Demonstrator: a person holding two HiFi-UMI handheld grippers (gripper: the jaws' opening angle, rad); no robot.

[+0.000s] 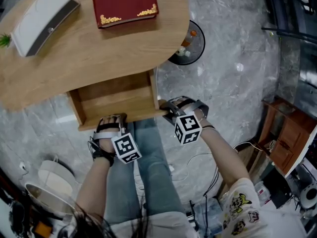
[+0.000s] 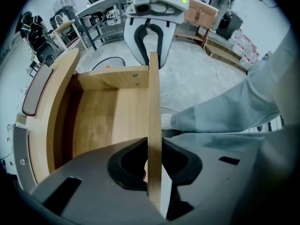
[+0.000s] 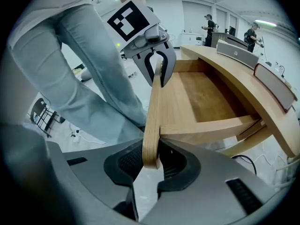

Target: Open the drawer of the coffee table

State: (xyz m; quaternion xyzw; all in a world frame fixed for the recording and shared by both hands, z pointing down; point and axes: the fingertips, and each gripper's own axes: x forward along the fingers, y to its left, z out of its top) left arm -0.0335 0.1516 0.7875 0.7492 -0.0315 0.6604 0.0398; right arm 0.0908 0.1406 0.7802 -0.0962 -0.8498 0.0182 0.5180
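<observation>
Drawer [image 1: 76,108] open, wood bottom [image 1: 116,99] showing; left gripper [image 1: 112,119], right gripper [image 1: 166,108] fingers [image 2: 117,172] clenched on front panel [image 1: 139,116].

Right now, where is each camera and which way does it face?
Head view: on the head, steeply down: coffee table, drawer, left tool, right tool, legs.
Left gripper view: on left tool, along drawer front toward right tool; legs.
Right gripper view: on right tool, facing back toward left tool; legs.
Shared: drawer front, clamped by both.

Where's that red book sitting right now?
In the head view, the red book lies near the top edge on the coffee table, right of the white-and-grey box and beyond the open drawer.
</observation>
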